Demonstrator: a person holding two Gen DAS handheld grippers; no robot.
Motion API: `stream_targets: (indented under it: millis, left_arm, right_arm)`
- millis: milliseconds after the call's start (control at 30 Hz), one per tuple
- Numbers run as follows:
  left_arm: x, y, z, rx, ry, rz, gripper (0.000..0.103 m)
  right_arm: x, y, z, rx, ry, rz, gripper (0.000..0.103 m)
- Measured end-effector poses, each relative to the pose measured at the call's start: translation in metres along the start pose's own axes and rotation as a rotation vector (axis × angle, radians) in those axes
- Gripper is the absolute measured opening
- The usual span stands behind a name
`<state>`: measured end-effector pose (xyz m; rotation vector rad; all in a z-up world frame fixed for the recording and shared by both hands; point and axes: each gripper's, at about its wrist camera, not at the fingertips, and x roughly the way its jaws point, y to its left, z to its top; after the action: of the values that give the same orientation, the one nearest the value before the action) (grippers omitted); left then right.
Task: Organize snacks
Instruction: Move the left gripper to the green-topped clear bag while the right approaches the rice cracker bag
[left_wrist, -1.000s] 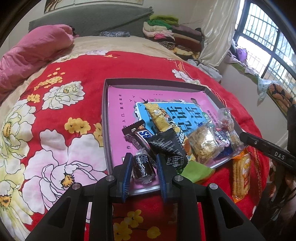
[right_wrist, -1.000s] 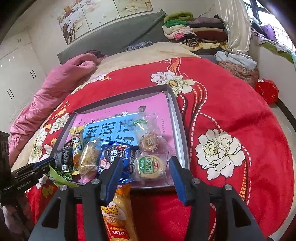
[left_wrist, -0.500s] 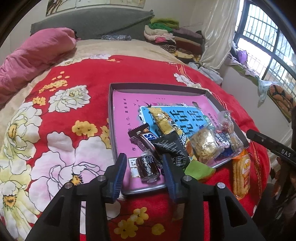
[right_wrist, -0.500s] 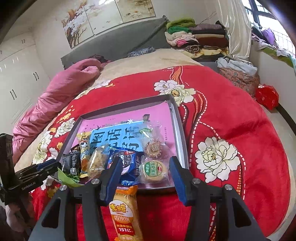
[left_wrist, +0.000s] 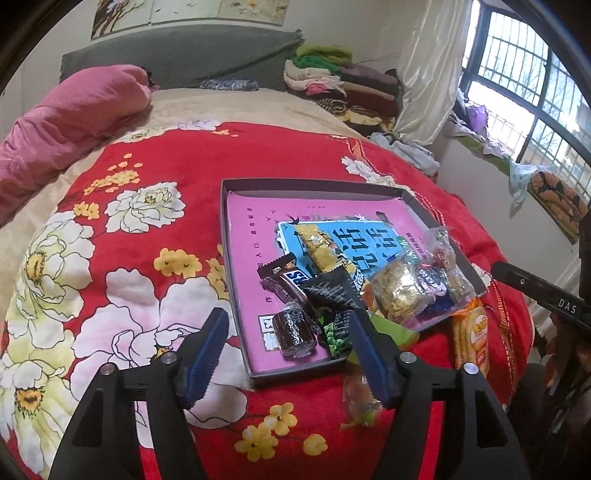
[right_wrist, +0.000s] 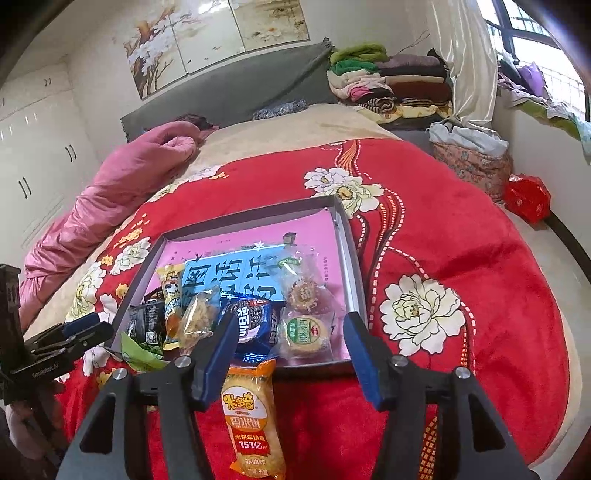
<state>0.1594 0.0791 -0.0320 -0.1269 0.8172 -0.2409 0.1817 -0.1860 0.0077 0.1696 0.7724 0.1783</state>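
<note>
A bedroom bed under a red floral blanket (right_wrist: 461, 258) carries a shallow grey tray with a pink liner (right_wrist: 350, 240), most snacks heaped at its near end. The orange, crinkly rice-cracker packet (right_wrist: 251, 410) lies outside it on the blanket, directly beneath the right gripper (right_wrist: 290, 350), long axis running along the fingers. Both the right and the left gripper (left_wrist: 288, 354) have jaws released and empty; the right looks nearer.

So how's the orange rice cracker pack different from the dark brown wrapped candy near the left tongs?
The orange rice cracker pack is long and lies on the red blanket, outside the tray. The dark brown wrapped candy is short and stubby and sits inside the tray, near its front edge. The pack's wrapper is printed and opaque; the candy's is clear. Neither is gripped.
</note>
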Motion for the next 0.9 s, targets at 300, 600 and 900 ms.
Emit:
stream_targets:
  millis: [300,600,900]
  left_arm:
    - [-0.01,-0.004,-0.006,0.016,-0.009,-0.014,0.075]
    - [-0.018,-0.019,-0.016,0.066,-0.002,-0.039,0.075]
    - [-0.018,-0.03,-0.024,0.099,0.018,-0.048,0.075]
  right_arm:
    - [-0.011,0.001,-0.002,-0.002,-0.01,-0.015,0.063]
    - [-0.013,0.01,-0.022,-0.034,0.032,-0.01,0.064]
    - [-0.01,0.028,-0.034,-0.087,0.068,0.009,0.064]
